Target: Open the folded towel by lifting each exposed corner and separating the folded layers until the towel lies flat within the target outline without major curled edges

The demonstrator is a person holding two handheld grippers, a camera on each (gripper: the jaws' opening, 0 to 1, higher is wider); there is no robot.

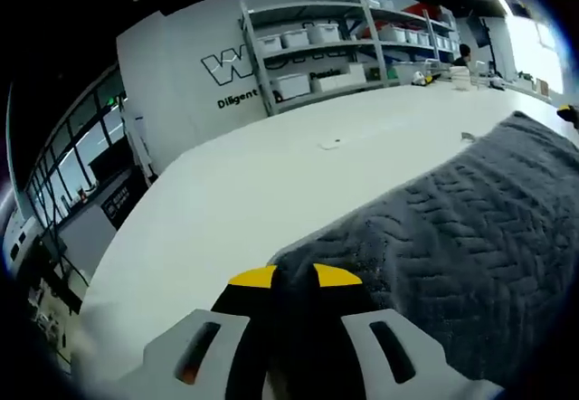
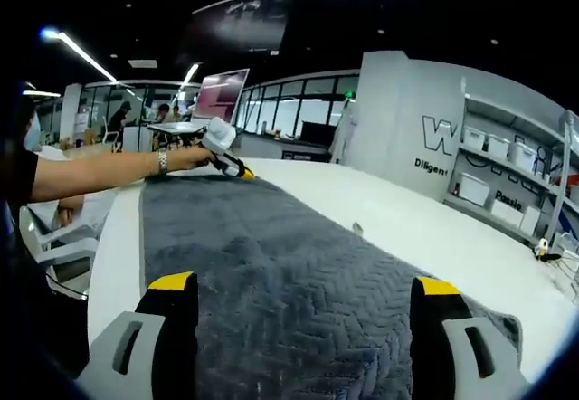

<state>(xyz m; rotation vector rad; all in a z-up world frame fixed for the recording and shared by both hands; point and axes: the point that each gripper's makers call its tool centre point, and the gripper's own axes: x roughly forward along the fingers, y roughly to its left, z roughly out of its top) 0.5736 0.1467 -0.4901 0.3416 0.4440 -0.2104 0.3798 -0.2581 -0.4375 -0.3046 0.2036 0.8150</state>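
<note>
Two grippers: left gripper [image 1: 294,278] jaws clenched on towel [image 1: 470,246] corner; right gripper [image 2: 308,296] jaws released. Uneven pulling risks curled edges.

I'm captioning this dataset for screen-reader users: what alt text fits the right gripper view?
A grey herringbone towel stretches away across a white table, with the right gripper open above its near end, yellow-tipped fingers wide apart. At the far end, the left gripper, held in a person's hand, sits at the towel's corner. Shelves of white bins line the wall behind.
</note>
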